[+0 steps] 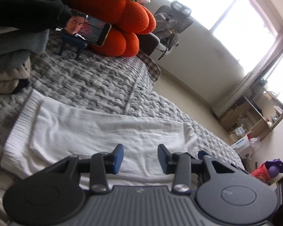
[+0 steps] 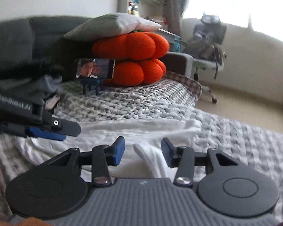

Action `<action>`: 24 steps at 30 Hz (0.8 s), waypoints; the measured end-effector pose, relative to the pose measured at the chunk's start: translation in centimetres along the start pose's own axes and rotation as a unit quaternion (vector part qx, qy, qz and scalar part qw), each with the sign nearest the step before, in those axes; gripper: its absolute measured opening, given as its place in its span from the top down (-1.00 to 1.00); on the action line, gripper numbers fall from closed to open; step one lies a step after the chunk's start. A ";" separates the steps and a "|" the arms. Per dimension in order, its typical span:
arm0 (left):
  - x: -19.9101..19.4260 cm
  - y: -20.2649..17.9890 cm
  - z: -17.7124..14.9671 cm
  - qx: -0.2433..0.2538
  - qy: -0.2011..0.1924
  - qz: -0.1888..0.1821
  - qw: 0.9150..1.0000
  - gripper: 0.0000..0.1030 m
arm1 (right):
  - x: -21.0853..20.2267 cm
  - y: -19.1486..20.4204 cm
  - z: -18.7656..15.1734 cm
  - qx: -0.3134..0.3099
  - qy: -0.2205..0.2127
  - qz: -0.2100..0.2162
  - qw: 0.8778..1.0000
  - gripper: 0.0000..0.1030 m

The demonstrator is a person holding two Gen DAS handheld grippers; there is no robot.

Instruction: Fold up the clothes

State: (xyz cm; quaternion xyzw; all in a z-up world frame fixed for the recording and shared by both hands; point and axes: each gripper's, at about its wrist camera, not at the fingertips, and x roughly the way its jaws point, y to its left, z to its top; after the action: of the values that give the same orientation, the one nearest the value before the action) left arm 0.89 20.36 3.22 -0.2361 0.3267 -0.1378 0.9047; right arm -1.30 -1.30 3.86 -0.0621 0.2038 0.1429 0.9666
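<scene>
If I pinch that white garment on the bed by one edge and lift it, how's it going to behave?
The white garment would probably go floppy and sag: it lies flat and creased on the quilt. It looks thin, so likely light. The folded layers may slide apart if lifted by one edge. Both the left gripper and right gripper are open over it.

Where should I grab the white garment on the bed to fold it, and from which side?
Probably pinch the loose, raised corner of the white garment that lies between the open right tool's fingers, coming in low from the near edge. The rest lies flat on the blanket, which gives little to pinch.
</scene>
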 end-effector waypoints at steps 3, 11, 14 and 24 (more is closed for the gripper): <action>-0.1 0.1 0.1 -0.005 -0.001 0.003 1.000 0.21 | 1.0 0.4 -0.1 -0.021 0.010 -0.009 1.000 0.04; 0.7 -1.1 -0.1 0.001 0.005 -0.007 1.000 0.21 | 0.3 -5.0 -0.4 0.137 0.032 -0.017 0.990 0.49; 1.0 -1.5 -0.4 0.006 0.008 -0.011 1.000 0.20 | -1.7 -9.3 -1.6 0.259 0.033 -0.005 0.965 0.48; 1.2 -2.5 -0.8 0.014 0.011 -0.013 1.000 0.20 | -2.3 -15.9 -6.0 0.476 0.032 0.106 0.872 0.11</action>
State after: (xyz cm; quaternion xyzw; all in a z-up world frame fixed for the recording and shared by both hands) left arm 1.05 17.49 3.33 -0.2261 0.3313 -0.1563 0.9026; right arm -0.81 -18.05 0.35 0.4232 0.2829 0.1280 0.8512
